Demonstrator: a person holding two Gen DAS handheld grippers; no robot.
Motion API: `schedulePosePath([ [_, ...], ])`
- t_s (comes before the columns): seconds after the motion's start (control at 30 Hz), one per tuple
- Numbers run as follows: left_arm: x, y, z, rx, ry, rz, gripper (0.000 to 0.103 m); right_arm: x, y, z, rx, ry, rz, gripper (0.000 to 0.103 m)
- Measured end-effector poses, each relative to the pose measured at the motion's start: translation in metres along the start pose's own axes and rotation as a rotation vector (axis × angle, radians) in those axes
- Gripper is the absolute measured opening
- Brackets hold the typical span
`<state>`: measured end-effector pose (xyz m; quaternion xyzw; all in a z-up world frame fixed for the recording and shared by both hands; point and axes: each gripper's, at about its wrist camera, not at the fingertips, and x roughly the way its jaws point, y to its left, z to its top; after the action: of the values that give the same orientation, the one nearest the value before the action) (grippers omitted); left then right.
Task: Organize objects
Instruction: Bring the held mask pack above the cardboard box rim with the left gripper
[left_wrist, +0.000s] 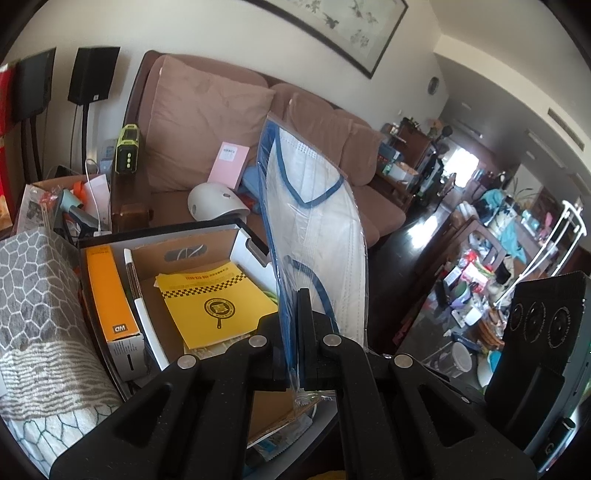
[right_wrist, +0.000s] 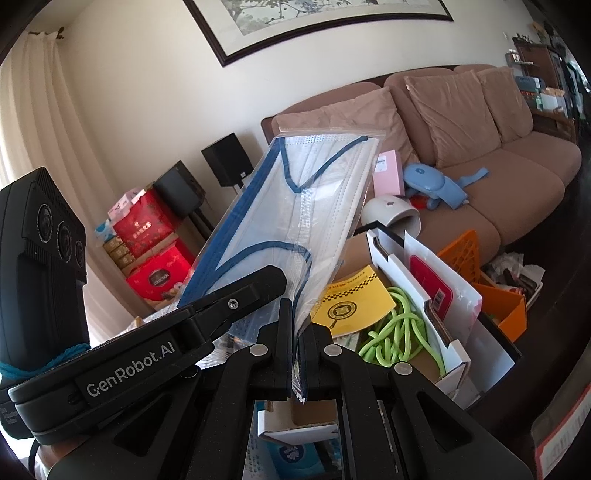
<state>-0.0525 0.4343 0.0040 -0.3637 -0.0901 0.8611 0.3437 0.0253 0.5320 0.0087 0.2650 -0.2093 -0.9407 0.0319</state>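
I held a sealed clear bag of white face masks with blue ear loops (left_wrist: 317, 236) up in the air with both tongs at once. My left gripper (left_wrist: 295, 332) was clamped tight on the bag's lower edge, and my right gripper (right_wrist: 297, 332) pinched the same bag (right_wrist: 295, 206) near its bottom corner, its jaws closed on the plastic. The bag stood tilted above an open cardboard box (left_wrist: 243, 240) that held a yellow booklet (left_wrist: 218, 302), an orange WD box (left_wrist: 110, 295) and a green cord (right_wrist: 399, 325). A brown sofa (left_wrist: 207, 122) stood behind.
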Motion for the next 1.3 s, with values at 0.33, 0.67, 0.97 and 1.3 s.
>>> schedulePosePath([
  [0.33,0.006,0.011,-0.005,-0.032,0.02,-0.002,0.002,0.008,0.0,-0.003,-0.001,0.036,-0.012,0.004],
  [0.67,0.012,0.017,-0.01,-0.05,0.038,-0.001,0.002,0.015,-0.004,-0.004,0.003,0.064,-0.019,0.004],
  [0.97,0.016,0.023,-0.013,-0.063,0.049,0.0,0.002,0.02,-0.005,-0.006,0.001,0.083,-0.023,0.004],
  [1.3,0.021,0.027,-0.019,-0.075,0.065,-0.001,0.002,0.026,-0.006,-0.007,0.008,0.107,-0.031,0.004],
])
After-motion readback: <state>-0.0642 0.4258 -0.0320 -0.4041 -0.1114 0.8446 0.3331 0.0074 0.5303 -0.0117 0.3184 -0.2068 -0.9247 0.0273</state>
